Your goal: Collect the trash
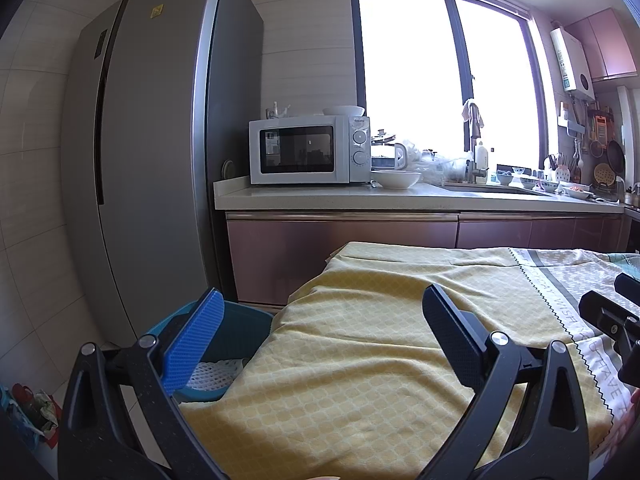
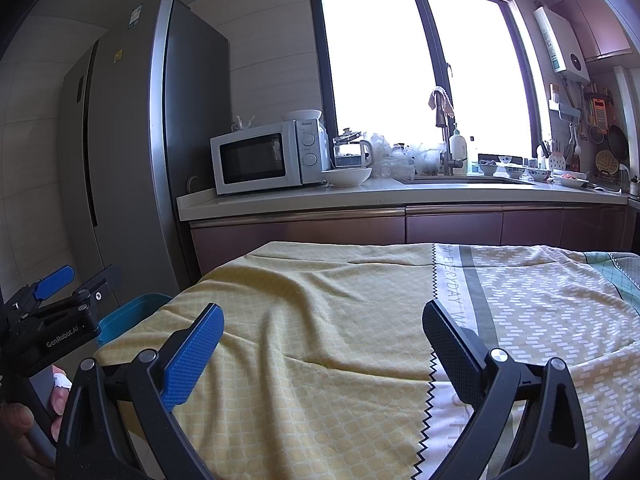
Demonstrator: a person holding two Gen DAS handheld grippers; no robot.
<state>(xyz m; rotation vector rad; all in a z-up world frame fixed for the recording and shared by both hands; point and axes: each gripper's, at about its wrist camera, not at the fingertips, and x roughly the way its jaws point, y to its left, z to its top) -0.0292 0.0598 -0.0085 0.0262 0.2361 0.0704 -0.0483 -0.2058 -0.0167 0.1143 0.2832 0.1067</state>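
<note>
A blue bin (image 1: pixel 236 332) stands on the floor at the table's left edge, with white foam netting (image 1: pixel 214 374) lying inside it. In the right wrist view only the bin's rim (image 2: pixel 132 316) shows past the cloth. My left gripper (image 1: pixel 322 320) is open and empty, its blue finger over the bin and its black finger over the yellow tablecloth (image 1: pixel 360 360). My right gripper (image 2: pixel 322 330) is also open and empty above the cloth (image 2: pixel 320 320). The left gripper (image 2: pixel 76 280) shows at the left edge of the right wrist view, held by a hand (image 2: pixel 24 420). No trash shows on the cloth.
A tall grey fridge (image 1: pixel 144 160) stands left of the bin. Behind the table runs a counter (image 1: pixel 400 196) with a microwave (image 1: pixel 308 150), a white bowl (image 1: pixel 396 179), a sink and dishes. Bags (image 1: pixel 32 408) lie on the floor at the lower left.
</note>
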